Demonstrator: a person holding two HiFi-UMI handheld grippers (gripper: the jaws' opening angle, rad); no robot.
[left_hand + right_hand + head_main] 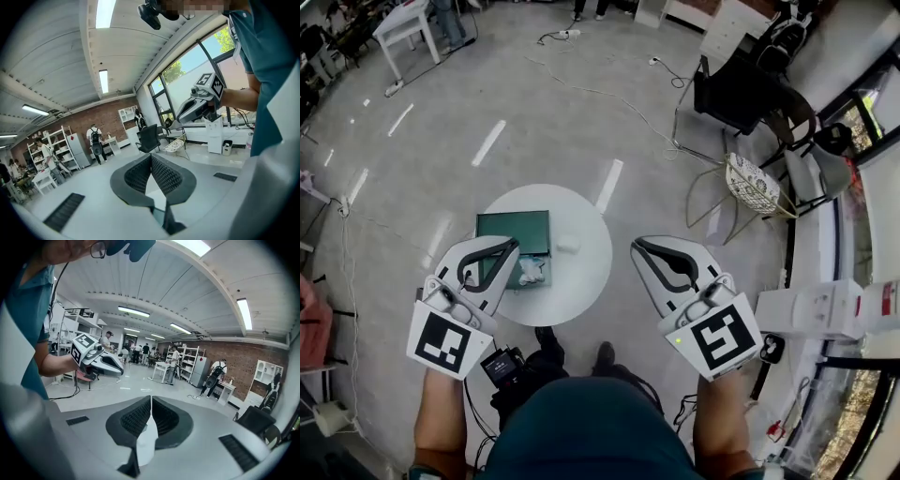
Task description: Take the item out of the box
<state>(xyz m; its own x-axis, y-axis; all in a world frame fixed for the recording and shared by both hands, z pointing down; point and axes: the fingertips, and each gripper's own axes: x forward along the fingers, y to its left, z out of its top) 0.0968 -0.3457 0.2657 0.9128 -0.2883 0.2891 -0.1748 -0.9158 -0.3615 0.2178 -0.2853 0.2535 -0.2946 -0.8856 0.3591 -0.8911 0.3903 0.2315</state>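
Left tongs (508, 247) and right tongs (640, 247) clenched on nothing
The crumpled white item (531, 272) lies in the green box (514, 225) left of centre on the round worktop (581, 281); tongs lowered while clenched would likely shove the light box rather than grip.

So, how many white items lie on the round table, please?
2: a small white item right of the green box, a crumpled white item at the box's near corner. The left gripper may hide others.
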